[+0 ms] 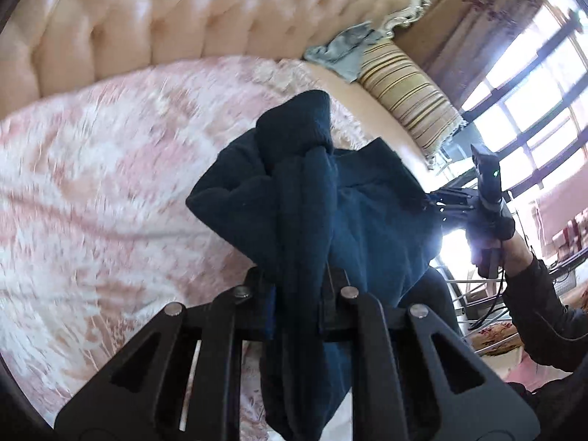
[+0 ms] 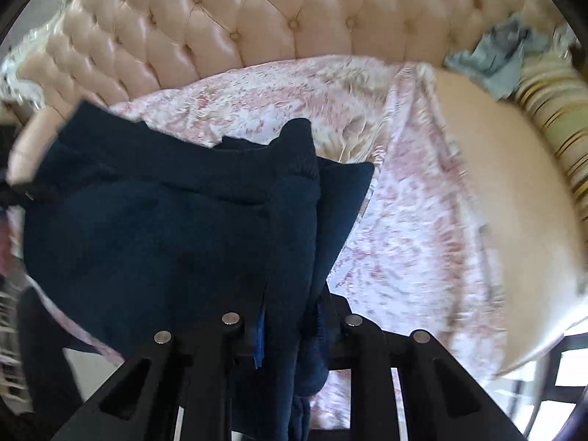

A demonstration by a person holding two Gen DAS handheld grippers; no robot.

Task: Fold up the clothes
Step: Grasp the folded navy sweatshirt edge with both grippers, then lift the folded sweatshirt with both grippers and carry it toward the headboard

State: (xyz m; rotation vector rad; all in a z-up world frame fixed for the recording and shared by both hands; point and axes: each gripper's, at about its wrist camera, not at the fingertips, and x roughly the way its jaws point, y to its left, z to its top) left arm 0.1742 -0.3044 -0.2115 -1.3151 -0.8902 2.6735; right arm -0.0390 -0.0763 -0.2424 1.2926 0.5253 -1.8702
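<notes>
Left wrist view shows the pink patterned bedspread [image 1: 92,183] blurred below a tufted headboard [image 1: 147,18]. At centre, the left tool [image 1: 297,294] clamps a bunched navy garment [image 1: 294,191], its fingertips buried in cloth. Further right, the right tool [image 1: 433,202] pinches the garment's far edge before a bright window [image 1: 533,110].
</notes>
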